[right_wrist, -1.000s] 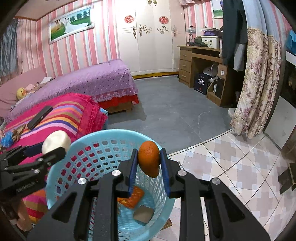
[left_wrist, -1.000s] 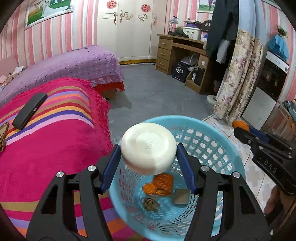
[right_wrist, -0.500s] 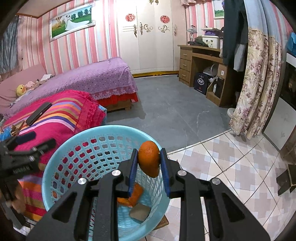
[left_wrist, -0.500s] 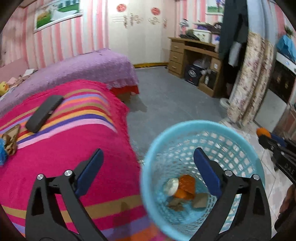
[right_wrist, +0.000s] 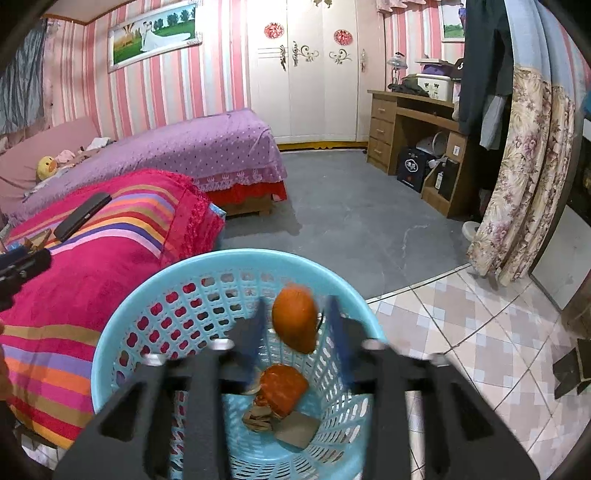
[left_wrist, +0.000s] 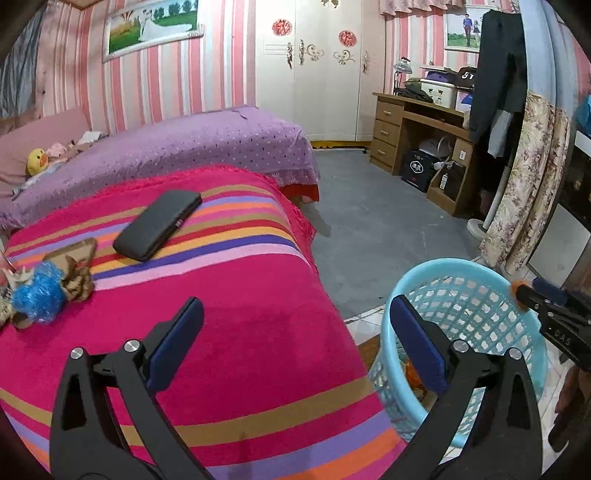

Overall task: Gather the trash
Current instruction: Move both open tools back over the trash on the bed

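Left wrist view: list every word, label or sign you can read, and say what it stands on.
"DAS": on the right gripper, its jaws opening, the orange piece loose between them.
White label on the black box under the desk: too small to read.
White letters on the black bag: blurred.
Red signs on the wardrobe: unreadable.

Home bedroom: bed, wardrobe, desk, probably.
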Tool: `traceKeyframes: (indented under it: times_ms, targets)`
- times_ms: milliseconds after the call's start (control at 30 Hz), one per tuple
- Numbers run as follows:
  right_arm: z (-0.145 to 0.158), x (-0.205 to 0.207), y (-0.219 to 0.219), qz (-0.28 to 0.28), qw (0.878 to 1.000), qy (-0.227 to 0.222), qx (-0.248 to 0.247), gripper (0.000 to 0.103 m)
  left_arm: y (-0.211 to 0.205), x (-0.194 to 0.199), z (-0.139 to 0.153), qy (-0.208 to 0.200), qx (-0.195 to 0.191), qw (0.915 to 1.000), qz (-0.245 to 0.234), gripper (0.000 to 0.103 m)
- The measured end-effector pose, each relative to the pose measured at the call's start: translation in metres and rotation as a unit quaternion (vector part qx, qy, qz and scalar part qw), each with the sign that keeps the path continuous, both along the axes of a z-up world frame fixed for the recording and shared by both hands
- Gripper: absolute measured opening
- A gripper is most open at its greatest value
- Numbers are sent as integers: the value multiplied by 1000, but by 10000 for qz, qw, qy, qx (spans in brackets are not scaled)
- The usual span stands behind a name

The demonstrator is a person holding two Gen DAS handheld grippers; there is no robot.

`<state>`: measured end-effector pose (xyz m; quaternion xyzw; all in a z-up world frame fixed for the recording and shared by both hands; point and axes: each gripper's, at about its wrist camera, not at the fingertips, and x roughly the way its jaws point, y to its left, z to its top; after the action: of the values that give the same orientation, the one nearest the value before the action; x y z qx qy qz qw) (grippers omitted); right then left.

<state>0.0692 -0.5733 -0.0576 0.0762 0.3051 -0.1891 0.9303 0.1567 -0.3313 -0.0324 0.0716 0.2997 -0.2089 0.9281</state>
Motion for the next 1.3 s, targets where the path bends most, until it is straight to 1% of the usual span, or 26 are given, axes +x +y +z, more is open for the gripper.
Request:
traceKeyframes:
  times_ms: [33,100,167,200,267,433,533,667,733,800,900,1000,1100,1167,1300]
  targets:
    - [2,-1,1,5,10000,-74,21,77,-1,-2,1,-42,22,10000,6,97]
    - [8,-1,5,50,9998,-181,75,85,2,-4,2,-111,67,9999,9,97]
    - [13,0,12,-12,9998,-177,-114,92,7,-7,4,-136,86,9999,24,97]
    - [18,0,19,-2,9995,-194,-265,95,10,-8,5,-138,78,9999,38,97]
    - [22,1,26,14,9991,-214,-363,96,20,-11,9,-143,48,9999,65,97]
    - [28,8,42,131,9992,-367,-121,96,54,-14,20,-174,48,9995,261,97]
    - [32,16,57,226,9989,-410,-45,97,80,-14,25,-187,154,9987,452,97]
    - [37,28,88,481,9979,-425,-44,97,123,-10,34,-313,285,9963,749,97]
    - [37,34,103,596,9974,-403,-39,97,144,-6,35,-311,316,9953,858,97]
    - [38,42,120,690,9969,-376,-70,97,166,-2,34,-274,361,9943,962,97]
    - [40,52,143,832,9957,-398,-52,97,203,6,32,-288,474,9904,1267,97]
    - [40,61,166,983,9943,-411,0,97,247,15,31,-210,387,9862,1596,97]
    - [39,70,192,1171,9924,-359,-83,97,282,21,27,-168,291,9819,1863,97]
    - [38,75,207,1277,9912,-314,-170,97,297,25,24,-128,270,9798,1979,97]
    - [36,85,233,1470,9885,-266,-237,97,326,26,17,-128,386,9766,2114,97]
